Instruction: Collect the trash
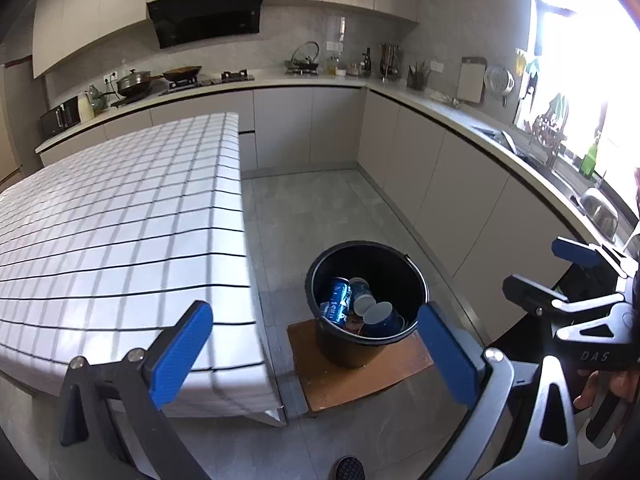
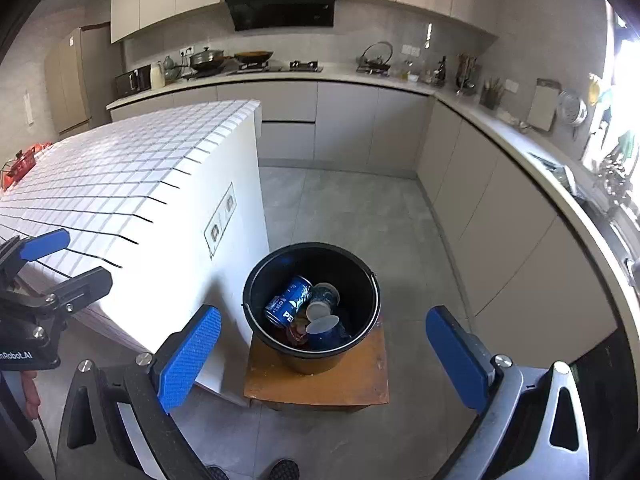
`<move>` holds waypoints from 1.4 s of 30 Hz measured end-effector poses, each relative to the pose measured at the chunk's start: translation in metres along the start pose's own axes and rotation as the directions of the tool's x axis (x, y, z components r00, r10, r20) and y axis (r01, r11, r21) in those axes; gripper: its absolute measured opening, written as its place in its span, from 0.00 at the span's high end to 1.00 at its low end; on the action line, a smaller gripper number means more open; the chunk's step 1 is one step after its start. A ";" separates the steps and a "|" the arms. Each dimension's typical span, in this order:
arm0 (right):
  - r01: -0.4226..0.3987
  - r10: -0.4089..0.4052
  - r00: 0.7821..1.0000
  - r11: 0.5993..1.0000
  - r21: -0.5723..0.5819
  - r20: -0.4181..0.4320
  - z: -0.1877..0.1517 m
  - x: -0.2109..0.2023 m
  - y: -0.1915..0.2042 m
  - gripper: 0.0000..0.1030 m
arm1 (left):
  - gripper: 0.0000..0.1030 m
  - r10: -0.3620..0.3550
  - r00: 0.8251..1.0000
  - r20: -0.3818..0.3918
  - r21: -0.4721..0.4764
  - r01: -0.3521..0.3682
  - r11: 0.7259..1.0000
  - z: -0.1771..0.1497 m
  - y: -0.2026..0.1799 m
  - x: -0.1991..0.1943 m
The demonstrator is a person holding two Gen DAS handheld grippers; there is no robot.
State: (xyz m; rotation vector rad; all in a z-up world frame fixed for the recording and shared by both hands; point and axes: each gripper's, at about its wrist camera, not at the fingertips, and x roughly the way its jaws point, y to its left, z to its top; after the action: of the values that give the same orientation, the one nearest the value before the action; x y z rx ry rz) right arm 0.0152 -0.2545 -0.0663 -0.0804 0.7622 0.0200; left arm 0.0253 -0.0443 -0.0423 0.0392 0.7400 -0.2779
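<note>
Both tongs stood released and empty: the left gripper [image 1: 316, 344] and the right gripper [image 2: 324, 354] each had their blue pads spread wide, hovering near and above the black bucket [image 2: 256, 280]. That bucket sat on a low wooden stool [image 2: 360, 380], just right of the checked-cloth table [image 1: 120, 220]. Inside lay a blue can [image 2: 290, 300], two blue paper cups [image 2: 324, 300] and some unclear scraps. Judged: collection appeared largely done; any next move called for finding remaining trash, none being visible on the table.

home kitchen | range hood [image 2: 280, 4] – wok [image 2: 253, 56] – sink [image 1: 596, 208]
</note>
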 end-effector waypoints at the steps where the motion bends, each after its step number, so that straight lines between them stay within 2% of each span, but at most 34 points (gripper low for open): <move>1: 0.005 -0.005 1.000 1.000 0.006 0.007 0.000 -0.007 0.003 0.00 | 0.00 0.003 1.000 0.015 -0.001 -0.003 1.000 0.000 0.003 -0.009; 8: 0.048 -0.055 0.994 0.996 0.075 0.094 0.004 -0.084 0.025 0.00 | 0.00 -0.017 0.998 0.067 -0.027 0.019 0.999 0.006 0.011 -0.067; 16: 0.036 -0.047 0.979 0.998 0.054 0.200 0.010 -0.145 0.038 0.00 | 0.00 0.028 0.991 0.129 -0.063 -0.020 0.998 0.014 0.009 -0.109; 24: 0.012 -0.018 0.972 1.000 0.027 0.235 0.025 -0.150 0.034 0.00 | 0.00 0.084 0.979 0.185 -0.115 -0.064 0.991 0.020 0.011 -0.111; 42: -0.042 0.043 0.964 0.999 -0.007 0.262 0.047 -0.133 0.032 0.00 | 0.00 0.132 0.971 0.200 -0.136 -0.106 0.985 0.030 0.008 -0.107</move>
State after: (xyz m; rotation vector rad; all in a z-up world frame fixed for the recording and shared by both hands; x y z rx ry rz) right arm -0.0498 -0.2173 0.0574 -0.0612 0.4988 0.0707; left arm -0.0278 -0.0151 0.0508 -0.0631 0.5425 -0.1184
